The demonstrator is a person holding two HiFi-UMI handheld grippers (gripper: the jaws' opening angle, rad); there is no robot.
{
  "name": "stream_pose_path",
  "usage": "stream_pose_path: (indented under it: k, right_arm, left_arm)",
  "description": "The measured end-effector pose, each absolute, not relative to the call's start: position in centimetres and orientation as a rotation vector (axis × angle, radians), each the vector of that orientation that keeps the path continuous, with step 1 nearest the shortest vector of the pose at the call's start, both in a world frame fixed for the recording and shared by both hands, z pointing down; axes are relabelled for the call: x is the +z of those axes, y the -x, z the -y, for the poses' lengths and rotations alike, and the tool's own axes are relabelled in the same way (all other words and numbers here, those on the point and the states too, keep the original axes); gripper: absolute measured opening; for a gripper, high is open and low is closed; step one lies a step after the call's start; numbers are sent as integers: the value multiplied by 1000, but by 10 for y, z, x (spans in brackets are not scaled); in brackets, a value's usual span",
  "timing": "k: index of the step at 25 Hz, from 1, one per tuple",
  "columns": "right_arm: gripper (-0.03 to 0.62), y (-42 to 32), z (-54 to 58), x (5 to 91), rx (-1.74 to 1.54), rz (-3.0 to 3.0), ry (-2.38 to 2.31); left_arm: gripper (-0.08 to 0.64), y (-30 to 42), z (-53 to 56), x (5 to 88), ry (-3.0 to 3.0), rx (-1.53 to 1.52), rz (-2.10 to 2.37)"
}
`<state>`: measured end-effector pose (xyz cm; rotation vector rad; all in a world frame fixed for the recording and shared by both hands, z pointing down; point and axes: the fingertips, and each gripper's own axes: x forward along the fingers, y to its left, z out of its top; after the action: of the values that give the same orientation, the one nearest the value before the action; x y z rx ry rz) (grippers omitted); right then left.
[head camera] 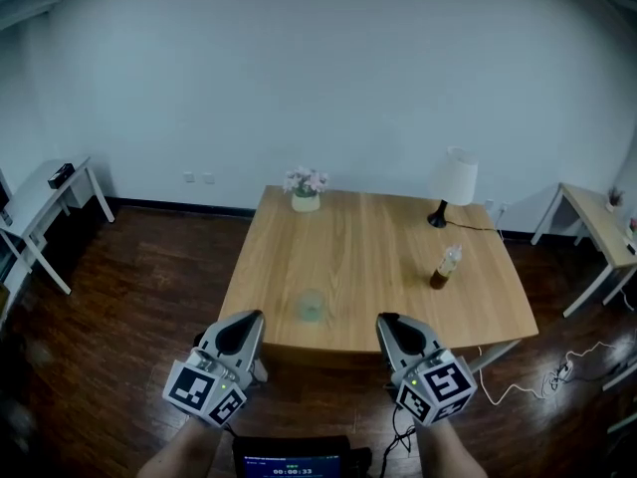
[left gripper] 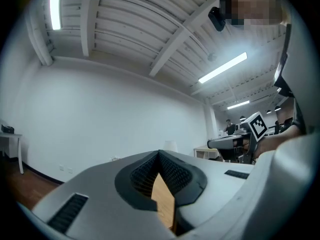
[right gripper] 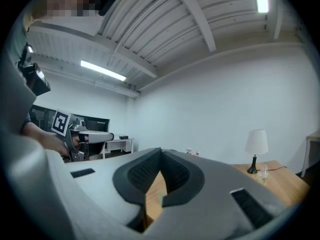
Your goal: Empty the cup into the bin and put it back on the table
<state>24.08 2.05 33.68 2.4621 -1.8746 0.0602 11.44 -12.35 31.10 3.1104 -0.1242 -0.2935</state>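
Cup (head camera: 311,306), a single clear one, stands near the front edge of the desk (head camera: 368,237), apart from two grippers held before that edge. The left hand-held gripper (head camera: 251,318) and the right hand-held gripper (head camera: 386,320) each have their jaws closed together on nothing. Farther back stand one bottle (head camera: 446,267), one lamp (head camera: 453,181) and one flower pot (head camera: 306,193).

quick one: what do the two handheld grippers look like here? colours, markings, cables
Both match: light grey moulded shells, with the left gripper and right gripper each tapering to a beak. The fingers are lined with black cross-hatched pads. Each carries a white cube with black square markers. A small green light glows on the right one, and a black cable seems to trail below it. No sleeves visible.
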Motion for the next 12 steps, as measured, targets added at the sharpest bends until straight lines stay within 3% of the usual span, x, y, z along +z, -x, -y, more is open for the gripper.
stream_pose_path:
  k: [12]
  right_arm:
    - [-2, -227, -13, 328, 67, 1869, -2437]
  left_arm:
    - [-8, -95, 129, 304, -3069, -338, 68]
